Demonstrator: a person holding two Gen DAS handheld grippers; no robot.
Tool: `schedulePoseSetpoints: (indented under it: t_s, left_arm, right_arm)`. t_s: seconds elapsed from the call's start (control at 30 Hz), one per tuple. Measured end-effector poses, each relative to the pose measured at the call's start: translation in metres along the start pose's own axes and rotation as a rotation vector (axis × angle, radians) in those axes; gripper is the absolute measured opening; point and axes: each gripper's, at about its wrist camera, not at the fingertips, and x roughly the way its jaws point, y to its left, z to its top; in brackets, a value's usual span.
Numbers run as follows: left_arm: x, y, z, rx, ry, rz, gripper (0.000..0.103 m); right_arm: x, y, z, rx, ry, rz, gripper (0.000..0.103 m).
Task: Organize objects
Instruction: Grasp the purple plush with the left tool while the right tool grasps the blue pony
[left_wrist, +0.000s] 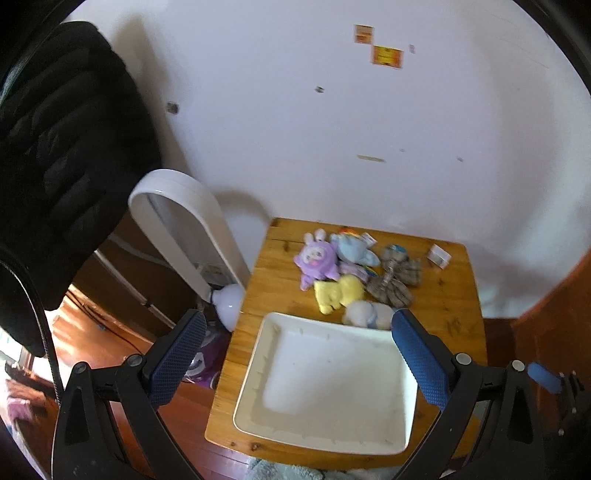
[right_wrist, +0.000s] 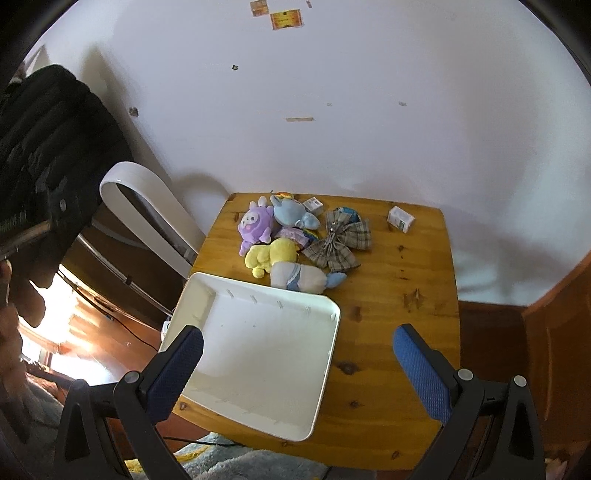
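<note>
A white tray (left_wrist: 280, 325) (right_wrist: 207, 291) lies empty on the near left of a small wooden table (left_wrist: 450, 295) (right_wrist: 406, 280). Behind it lie a purple plush (left_wrist: 317, 258) (right_wrist: 255, 225), a blue plush (left_wrist: 351, 249) (right_wrist: 291, 212), a yellow plush (left_wrist: 338, 293) (right_wrist: 269, 254), a white and blue plush (left_wrist: 367, 314) (right_wrist: 299, 277) and a plaid bow (left_wrist: 397, 277) (right_wrist: 340, 240). My left gripper (left_wrist: 297, 350) is open above the tray. My right gripper (right_wrist: 297, 363) is open above the tray's right edge. Both hold nothing.
Two small white boxes (right_wrist: 400, 218) (right_wrist: 313, 205) stand at the table's back; one also shows in the left wrist view (left_wrist: 439, 256). A white arched appliance (left_wrist: 184, 229) (right_wrist: 147, 206) and a black jacket (left_wrist: 62, 147) stand left. A wall is behind.
</note>
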Motion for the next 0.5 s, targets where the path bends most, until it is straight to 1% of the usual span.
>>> schedulePoseSetpoints:
  t_s: [0.13,0.23,0.33,0.4,0.5]
  left_arm:
    - [0.004,0.002,0.012,-0.049,0.004,0.03,0.101]
    - [0.012,0.002,0.022,-0.066,0.023,0.043,0.101]
    - [0.027,-0.001,0.032,-0.062,0.052,0.049,0.101]
    - [0.039,-0.003,0.039,-0.044,0.069,0.049,0.101]
    - [0.063,-0.007,0.049,-0.014,0.111,0.046,0.101]
  right_arm:
    - [0.016,-0.005,0.003,-0.029,0.026,0.022,0.103]
    - [0.029,-0.008,0.006,-0.042,0.032,0.032,0.103]
    - [0.041,-0.009,0.015,-0.042,0.041,0.061,0.102]
    - [0.046,-0.009,0.023,-0.047,0.032,0.061,0.102]
    - [0.058,-0.008,0.044,-0.073,0.015,0.045,0.098]
